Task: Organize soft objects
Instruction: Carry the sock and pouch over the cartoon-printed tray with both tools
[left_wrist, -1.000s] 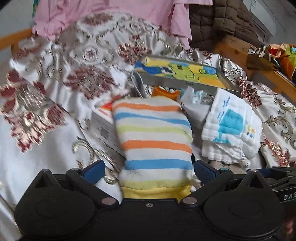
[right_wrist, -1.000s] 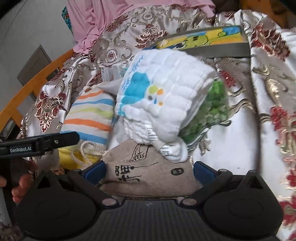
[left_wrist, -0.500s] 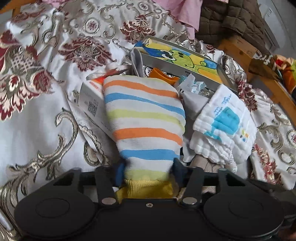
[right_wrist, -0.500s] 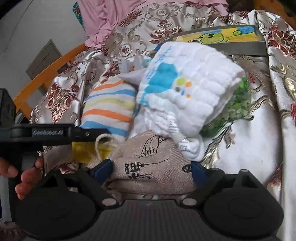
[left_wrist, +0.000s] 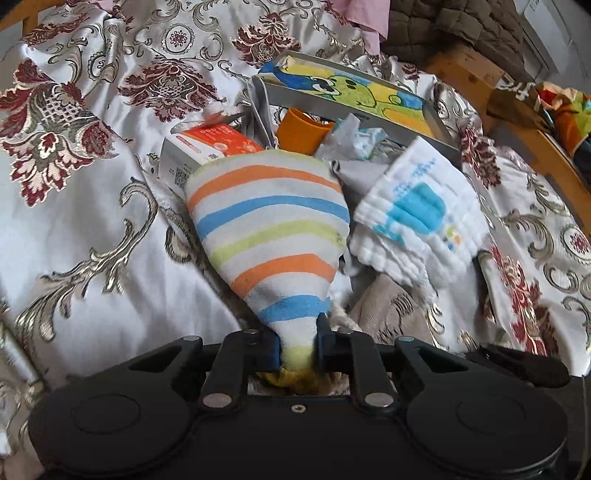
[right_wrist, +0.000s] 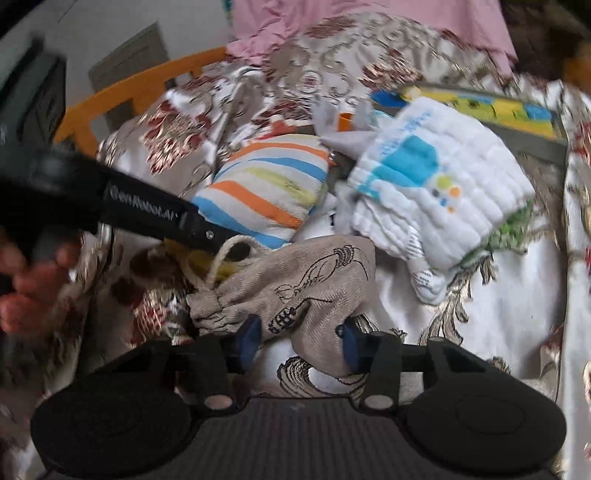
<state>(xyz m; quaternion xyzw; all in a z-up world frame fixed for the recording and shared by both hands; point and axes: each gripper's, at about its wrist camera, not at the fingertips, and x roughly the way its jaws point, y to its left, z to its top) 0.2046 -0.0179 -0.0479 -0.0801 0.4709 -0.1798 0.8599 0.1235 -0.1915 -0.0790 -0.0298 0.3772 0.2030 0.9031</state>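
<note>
Left gripper (left_wrist: 298, 345): jaws have just been closing and now pinch the striped cloth's (left_wrist: 269, 229) near end. Right gripper (right_wrist: 301, 341): jaws, also just closing, half-open, pressing the drawstring bag (right_wrist: 310, 284) lying between them.

A white satin bedspread (left_wrist: 92, 229) with gold scrolls and dark red flowers covers a bed with an orange wooden frame (right_wrist: 122, 92), a pale wall (right_wrist: 96, 26) behind it in daylight.

free: bedspread (left_wrist: 92, 229) left | blocked: carton (left_wrist: 207, 147), tray (left_wrist: 369, 99) behind; white cloth (left_wrist: 417, 221) right
</note>
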